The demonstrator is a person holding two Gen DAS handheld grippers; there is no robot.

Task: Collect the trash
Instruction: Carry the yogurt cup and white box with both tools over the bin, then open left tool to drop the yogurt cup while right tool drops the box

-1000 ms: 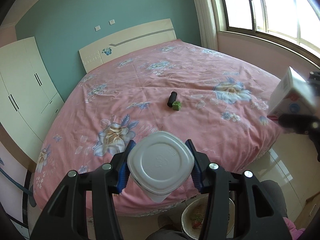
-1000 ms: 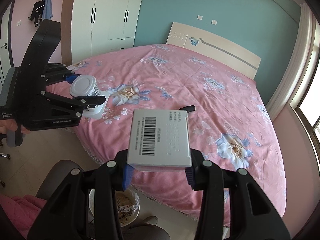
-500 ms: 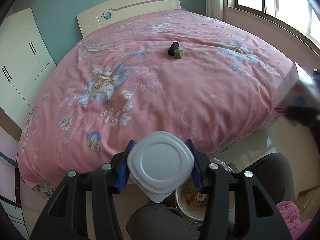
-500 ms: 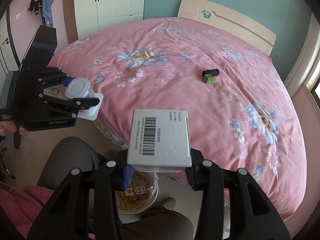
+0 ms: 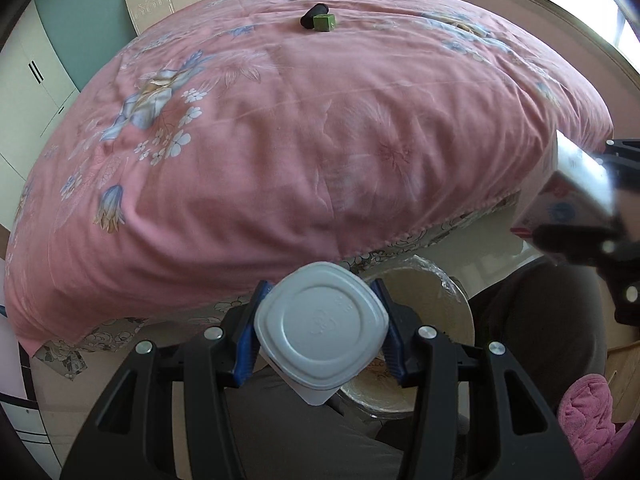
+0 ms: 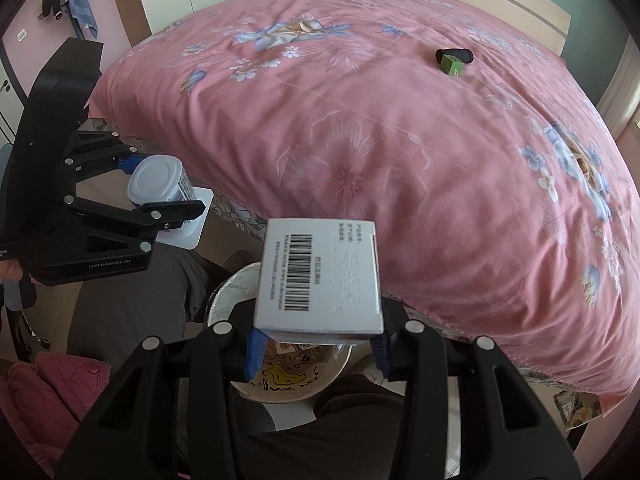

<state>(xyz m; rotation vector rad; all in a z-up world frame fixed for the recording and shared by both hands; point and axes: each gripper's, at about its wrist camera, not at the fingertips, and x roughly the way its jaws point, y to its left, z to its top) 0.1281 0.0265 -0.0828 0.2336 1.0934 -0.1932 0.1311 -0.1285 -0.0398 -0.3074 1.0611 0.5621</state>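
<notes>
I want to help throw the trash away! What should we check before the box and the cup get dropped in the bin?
1. Left gripper fingers clamp the white plastic cup: ok.
2. Right gripper fingers clamp the white barcode box: ok.
3. Trash bin sits below the box: ok.
4. Cup over the bin opening: cannot tell; the bin shows just behind it in the left view.
5. Room left in the bin: ok, only some wrappers at the bottom.
6. Bed cleared: not ok; black cylinder and green block remain.

Pink floral bed (image 5: 304, 128), green cube (image 5: 324, 22) touching black cylinder (image 5: 313, 12)
</notes>
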